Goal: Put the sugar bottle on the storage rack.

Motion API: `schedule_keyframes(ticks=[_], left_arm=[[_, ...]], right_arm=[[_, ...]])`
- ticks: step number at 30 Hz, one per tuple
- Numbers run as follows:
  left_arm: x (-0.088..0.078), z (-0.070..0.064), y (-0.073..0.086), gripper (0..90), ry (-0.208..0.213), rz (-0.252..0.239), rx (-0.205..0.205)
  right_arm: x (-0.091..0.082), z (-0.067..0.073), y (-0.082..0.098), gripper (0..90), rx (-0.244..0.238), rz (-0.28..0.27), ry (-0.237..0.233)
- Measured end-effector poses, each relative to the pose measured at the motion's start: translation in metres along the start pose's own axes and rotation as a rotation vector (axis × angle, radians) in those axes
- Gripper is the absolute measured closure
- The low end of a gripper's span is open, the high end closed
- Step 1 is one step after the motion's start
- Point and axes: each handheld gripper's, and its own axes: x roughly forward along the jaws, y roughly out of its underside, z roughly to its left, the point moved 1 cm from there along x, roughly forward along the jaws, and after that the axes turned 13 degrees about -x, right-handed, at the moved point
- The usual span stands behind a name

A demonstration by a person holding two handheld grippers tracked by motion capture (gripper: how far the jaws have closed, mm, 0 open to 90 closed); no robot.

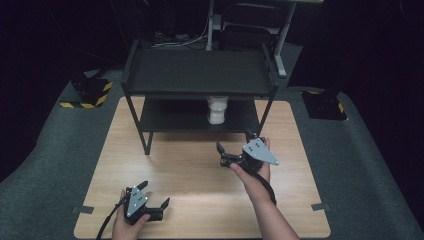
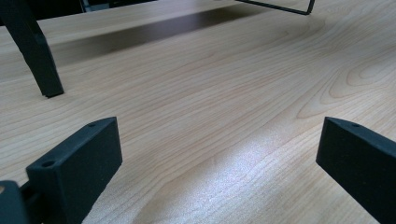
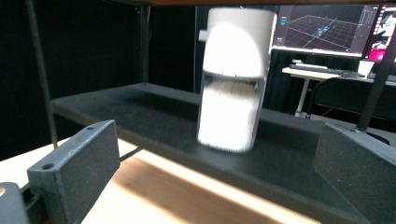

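My right tongs (image 1: 235,145) are wide apart near the white jar (image 3: 233,79) on the shelf (image 3: 154,112); I should go straight and slow; my left tongs (image 1: 152,194) rest wide apart, holding nothing.

Lab or recording studio, dimly lit. Wooden table (image 1: 200,175) on grey carpet (image 1: 45,165), tape marks at table edges, black-and-yellow hazard-striped stand bases (image 1: 90,92) on floor, black surroundings. Behind: desk with monitors (image 3: 322,28) showing 3D tracking graphics, keyboard (image 3: 313,68), loose cables.
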Motion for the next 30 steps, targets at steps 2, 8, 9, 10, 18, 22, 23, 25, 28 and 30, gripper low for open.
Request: schedule_keyframes(ticks=[2, 8, 9, 10, 18, 22, 23, 25, 28, 30], left_arm=[[0.0, 0.0, 0.0, 0.5, -0.001, -0.001, 0.0], [0.0, 0.0, 0.001, 0.5, -0.003, -0.006, 0.0], [0.0, 0.0, 0.001, 0.5, -0.003, -0.006, 0.0], [0.0, 0.0, 0.001, 0.5, -0.003, -0.006, 0.0], [-0.001, -0.001, 0.002, 0.5, -0.007, -0.01, 0.001], [-0.001, -0.001, 0.002, 0.5, -0.008, -0.01, 0.002], [-0.001, -0.001, 0.002, 0.5, -0.008, -0.01, 0.002], [-0.001, -0.002, 0.002, 0.5, -0.009, -0.011, 0.001], [-0.001, -0.002, 0.002, 0.5, -0.009, -0.012, 0.001], [-0.001, -0.002, 0.002, 0.5, -0.01, -0.013, 0.0]], right_arm=[[-0.007, 0.001, 0.005, 0.1, -0.009, 0.0, -0.001], [-0.029, 0.003, 0.024, 0.1, -0.026, 0.013, -0.02], [-0.033, 0.004, 0.027, 0.1, -0.029, 0.019, -0.019], [-0.037, 0.004, 0.031, 0.1, -0.028, 0.023, -0.02], [-0.064, 0.006, 0.055, 0.1, -0.03, 0.05, -0.015], [-0.076, 0.009, 0.067, 0.1, -0.032, 0.08, -0.01], [-0.079, 0.009, 0.07, 0.1, -0.026, 0.088, -0.005], [-0.081, 0.009, 0.073, 0.1, -0.024, 0.095, -0.002], [-0.088, 0.01, 0.083, 0.1, -0.014, 0.118, 0.006], [-0.091, 0.01, 0.087, 0.1, -0.014, 0.131, 0.01]])
